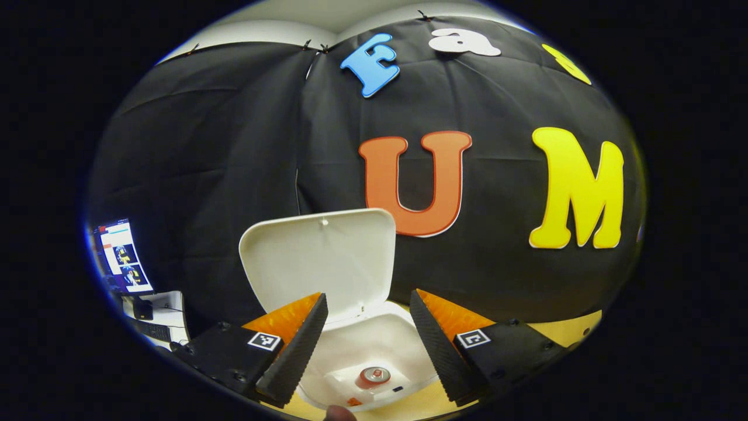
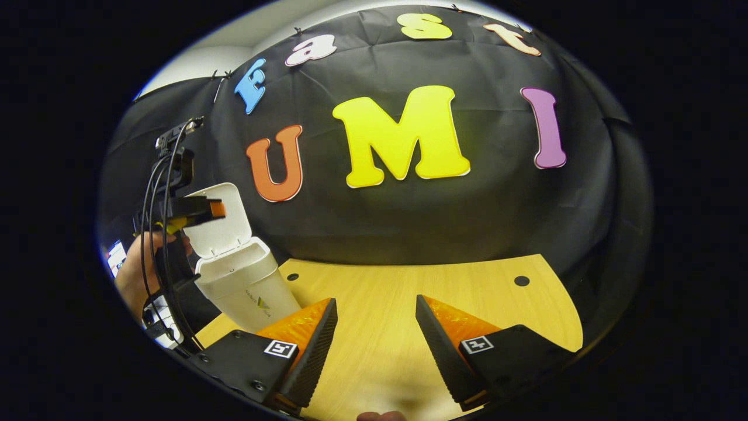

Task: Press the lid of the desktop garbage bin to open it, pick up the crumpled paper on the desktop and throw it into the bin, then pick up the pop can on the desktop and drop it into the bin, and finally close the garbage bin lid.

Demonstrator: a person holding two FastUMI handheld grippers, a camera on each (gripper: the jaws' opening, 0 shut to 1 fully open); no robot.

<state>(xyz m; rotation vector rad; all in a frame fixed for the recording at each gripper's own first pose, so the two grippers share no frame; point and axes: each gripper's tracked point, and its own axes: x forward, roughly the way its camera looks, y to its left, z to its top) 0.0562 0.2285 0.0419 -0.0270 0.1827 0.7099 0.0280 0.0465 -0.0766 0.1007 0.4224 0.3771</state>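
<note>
While lid stands up | one bin, one can inside, paper unclear | both hand-held grippers wide, empty

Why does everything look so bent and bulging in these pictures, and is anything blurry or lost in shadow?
Fisheye lenses: in the right gripper view the table edge bows and the bin leans; in the left gripper view the lid curves, the can inside the bin stays fairly sharp, and the monitor at the rim is smeared; both dim toward the edges.

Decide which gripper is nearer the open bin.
Left. The left gripper hangs open right above the bin; the right gripper sits open over the table, the bin off to its side.
</note>
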